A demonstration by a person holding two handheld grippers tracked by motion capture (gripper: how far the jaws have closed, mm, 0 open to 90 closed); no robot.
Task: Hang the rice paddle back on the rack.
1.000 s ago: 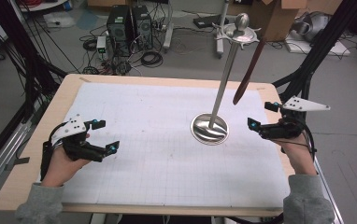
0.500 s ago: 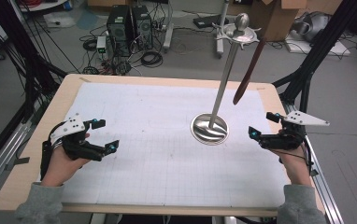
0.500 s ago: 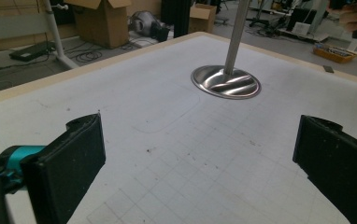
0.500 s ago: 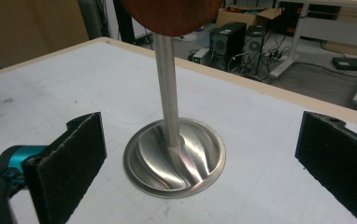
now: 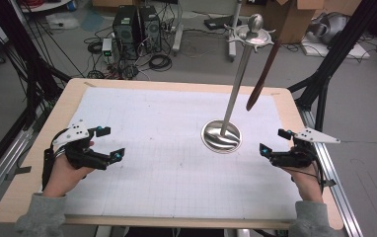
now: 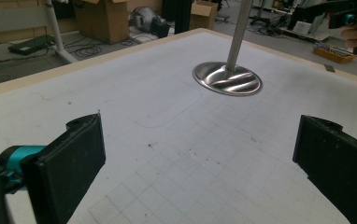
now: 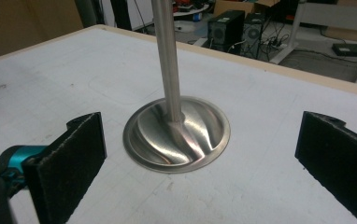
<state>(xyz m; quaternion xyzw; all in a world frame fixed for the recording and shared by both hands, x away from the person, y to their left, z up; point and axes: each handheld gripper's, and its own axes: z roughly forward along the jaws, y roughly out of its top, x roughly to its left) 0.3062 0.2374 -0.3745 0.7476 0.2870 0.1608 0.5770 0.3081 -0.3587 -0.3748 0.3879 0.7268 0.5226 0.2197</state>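
Observation:
A tall steel stand rises from a round ribbed base [image 5: 221, 136] on the white grid mat, right of centre; its pole [image 5: 238, 79] carries a knobbed hook top [image 5: 253, 30] from which a dark brown strap [image 5: 263, 76] hangs. My left gripper [image 5: 111, 142] rests at the mat's left side, open and empty; along its jaws I see the base [image 6: 227, 78] far ahead. My right gripper [image 5: 273, 141] sits at the right edge, open and empty, with the base [image 7: 176, 134] close in front and the pole [image 7: 167, 56] rising between its jaws.
The wooden table [image 5: 53, 113] is framed by aluminium rails [image 5: 339, 197]. Beyond the far edge lie computer towers [image 5: 136, 24], cables and cardboard boxes on the floor. Black tripod legs [image 5: 339, 54] stand at the back right.
My right gripper has drawn back toward the near right edge of the table, away from the stand's base. The left gripper has stayed in place.

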